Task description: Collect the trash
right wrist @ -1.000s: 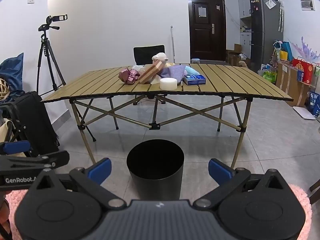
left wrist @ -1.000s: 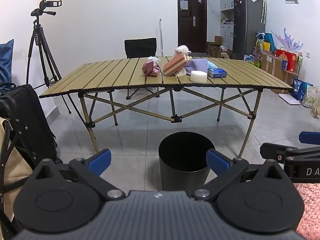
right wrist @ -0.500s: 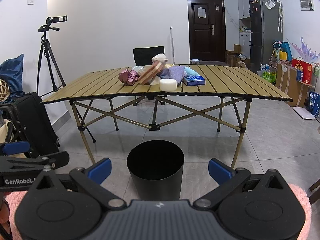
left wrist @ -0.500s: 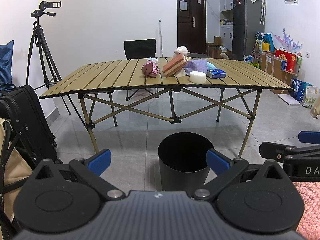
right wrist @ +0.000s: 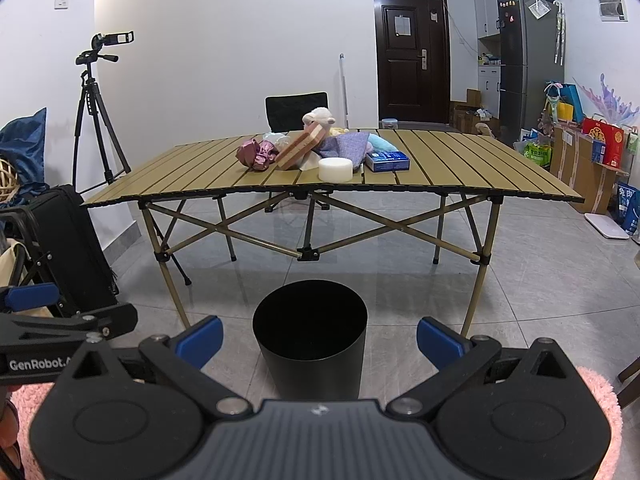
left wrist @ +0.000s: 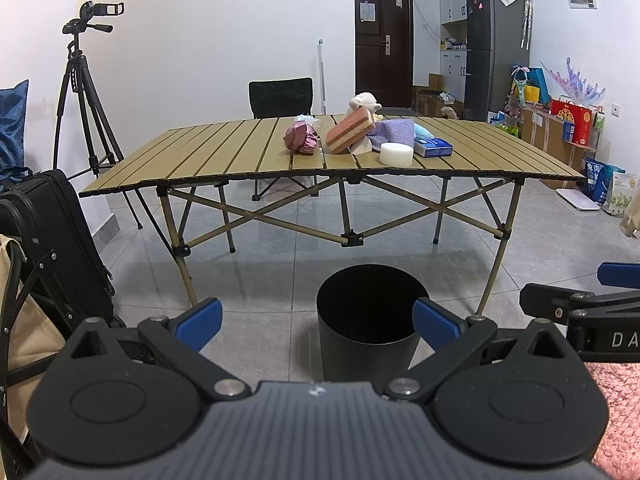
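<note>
A black round bin (left wrist: pixel 368 320) stands on the floor in front of a folding slat table (left wrist: pixel 224 160); it also shows in the right wrist view (right wrist: pixel 311 340). On the table lie a crumpled pink wrapper (left wrist: pixel 301 139), a brown sponge block (left wrist: pixel 349 131), a purple cloth (left wrist: pixel 394 130), a white round puck (left wrist: pixel 396 154) and a blue box (left wrist: pixel 433 147). My left gripper (left wrist: pixel 318 322) is open and empty, low and well short of the table. My right gripper (right wrist: pixel 319 339) is open and empty, beside the left one.
A black suitcase (left wrist: pixel 60 248) stands at the left. A camera tripod (left wrist: pixel 86 92) is behind it. A black chair (left wrist: pixel 280 98) sits behind the table. Boxes and bags (left wrist: pixel 568 128) line the right wall. A pink rug (left wrist: pixel 616 408) lies at the lower right.
Both views have shifted only slightly; the grippers stay open and empty and the table objects have not moved.
</note>
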`<state>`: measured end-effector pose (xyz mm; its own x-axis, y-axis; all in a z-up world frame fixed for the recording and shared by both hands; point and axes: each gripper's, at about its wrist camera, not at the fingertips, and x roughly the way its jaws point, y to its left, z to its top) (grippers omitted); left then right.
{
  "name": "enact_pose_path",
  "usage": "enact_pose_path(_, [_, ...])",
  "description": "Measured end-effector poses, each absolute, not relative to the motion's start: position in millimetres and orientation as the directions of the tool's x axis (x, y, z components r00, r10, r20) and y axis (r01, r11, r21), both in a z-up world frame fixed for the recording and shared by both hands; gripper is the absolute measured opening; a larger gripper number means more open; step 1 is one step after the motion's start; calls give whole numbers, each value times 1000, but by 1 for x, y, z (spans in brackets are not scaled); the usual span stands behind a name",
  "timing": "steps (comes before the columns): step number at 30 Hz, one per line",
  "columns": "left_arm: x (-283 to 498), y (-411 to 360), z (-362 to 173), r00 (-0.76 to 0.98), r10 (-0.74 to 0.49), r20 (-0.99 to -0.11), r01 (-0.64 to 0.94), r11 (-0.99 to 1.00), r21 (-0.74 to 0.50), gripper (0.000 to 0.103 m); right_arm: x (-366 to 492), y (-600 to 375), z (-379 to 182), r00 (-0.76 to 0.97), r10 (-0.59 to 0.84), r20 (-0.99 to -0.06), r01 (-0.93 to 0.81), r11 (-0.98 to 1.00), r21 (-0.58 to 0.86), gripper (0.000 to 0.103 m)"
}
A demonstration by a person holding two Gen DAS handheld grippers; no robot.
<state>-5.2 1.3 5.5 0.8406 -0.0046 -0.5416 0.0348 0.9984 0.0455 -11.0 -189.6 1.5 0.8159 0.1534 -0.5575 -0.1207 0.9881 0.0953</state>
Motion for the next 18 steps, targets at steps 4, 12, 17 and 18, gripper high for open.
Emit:
enact_pose_path(4, [-6,1,7,841,-4,-540,35,998,46,103,-11,-189,1,816,153,-557,-121,988,95,103])
enact_pose_path(12, [-6,2,7,842,-5,-540,35,998,46,103,-11,-189,1,817,153,-557,-120,988,95,103])
enact_pose_path(17, [-7,2,8,842,-5,-540,35,998,46,103,-12,-189,1,817,153,-557,-120,988,95,103])
enact_pose_path(18, [-6,2,7,842,-5,-540,35,998,46,103,-11,-189,1,816,153,-557,-120,988,95,103])
